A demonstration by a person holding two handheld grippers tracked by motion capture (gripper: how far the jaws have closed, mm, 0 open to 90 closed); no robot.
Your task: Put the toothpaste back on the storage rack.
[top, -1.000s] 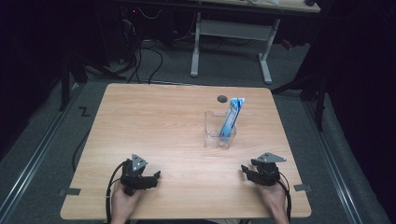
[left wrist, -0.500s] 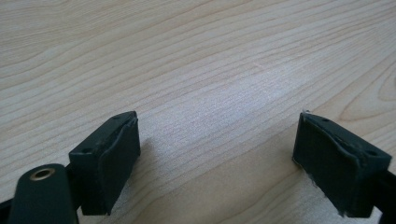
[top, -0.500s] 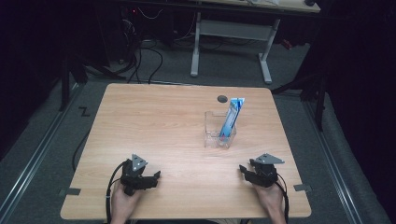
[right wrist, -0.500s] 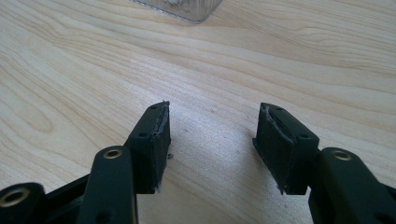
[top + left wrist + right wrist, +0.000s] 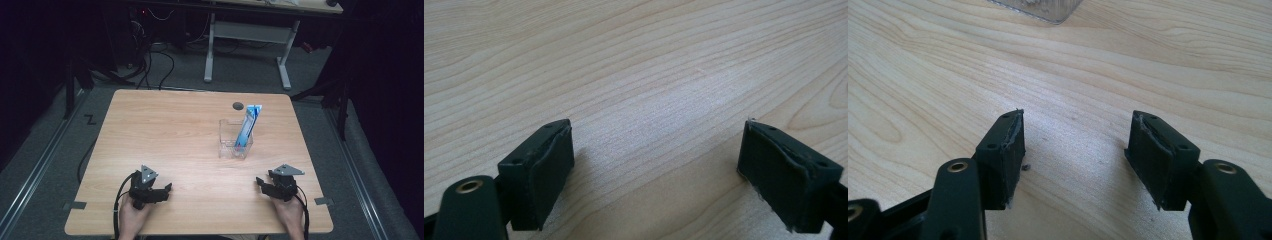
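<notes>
Both tongs sit empty on the desk (image 5: 190,130), left tongs (image 5: 162,191) spread wide and right tongs (image 5: 263,185) just opening up, with the clear box (image 5: 235,142) holding an upright blue packet (image 5: 247,125) ahead, closest to the right tongs.

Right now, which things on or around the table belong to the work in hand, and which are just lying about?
Belongs to the work:
- clear plastic container
- blue packet standing in it
- left claw, open, nothing between its jaws
- right claw, jaws just been opening, nothing between them

Just lying about:
- dark round spot on the table
- white desk frame behind
- floor cables
</notes>
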